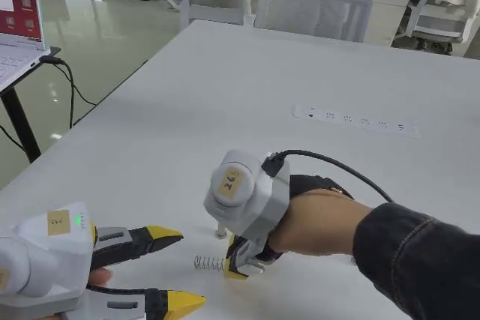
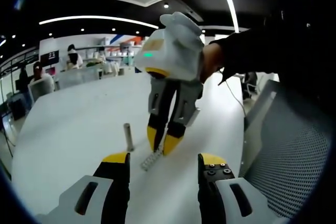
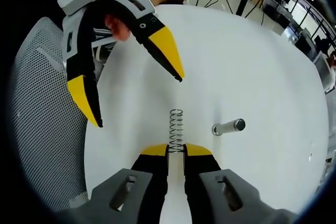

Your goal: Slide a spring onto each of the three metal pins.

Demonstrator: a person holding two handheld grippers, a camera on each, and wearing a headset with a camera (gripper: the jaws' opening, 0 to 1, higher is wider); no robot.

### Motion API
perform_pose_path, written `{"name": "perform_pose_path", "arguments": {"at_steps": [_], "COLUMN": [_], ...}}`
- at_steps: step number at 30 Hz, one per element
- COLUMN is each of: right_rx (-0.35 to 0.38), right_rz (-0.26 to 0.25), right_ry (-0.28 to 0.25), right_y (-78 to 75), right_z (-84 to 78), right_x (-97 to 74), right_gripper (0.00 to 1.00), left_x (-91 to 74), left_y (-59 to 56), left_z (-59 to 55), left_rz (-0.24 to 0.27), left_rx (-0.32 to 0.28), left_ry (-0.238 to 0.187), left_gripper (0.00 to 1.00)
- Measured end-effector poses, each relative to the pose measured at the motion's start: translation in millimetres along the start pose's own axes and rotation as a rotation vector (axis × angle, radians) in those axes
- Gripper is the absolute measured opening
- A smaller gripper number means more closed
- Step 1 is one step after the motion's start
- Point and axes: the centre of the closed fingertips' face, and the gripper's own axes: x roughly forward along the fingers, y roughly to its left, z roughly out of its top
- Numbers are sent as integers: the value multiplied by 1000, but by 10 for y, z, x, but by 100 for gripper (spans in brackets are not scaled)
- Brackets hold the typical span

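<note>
Between right gripper (image 3: 176, 150) tips: spring (image 3: 176, 128), seemingly pinched | pin (image 3: 229, 126) beside

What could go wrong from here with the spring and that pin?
1. The right gripper pinches the spring by one end only; the free length could bend or slip out when pressed toward the pin.
2. The pin stands upright close beside the right gripper; a sideways nudge might tip it, if it is not fixed.
3. The left gripper hangs open nearby and could bump the spring.
</note>
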Motion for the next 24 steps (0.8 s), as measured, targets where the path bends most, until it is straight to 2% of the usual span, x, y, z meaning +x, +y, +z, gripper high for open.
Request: {"name": "perform_pose_path", "arguments": {"at_steps": [4, 13, 17, 24], "right_rx": [-1, -21, -19, -45], "right_rz": [20, 3, 12, 28], "right_ry": [-16, -15, -25, -12], "right_y": [68, 108, 164, 264], "right_z": [19, -33, -26, -51], "right_x": [-103, -324, -424, -537], "right_gripper": [8, 8, 8, 8], "left_x": [27, 75, 103, 136], "left_y": [-21, -64, -95, -155], "left_z": [23, 70, 107, 154], "left_rz": [-11, -31, -46, -73], "left_rx": [7, 22, 36, 59], "left_ry": [1, -1, -2, -1], "left_gripper": [46, 45, 43, 39]}}
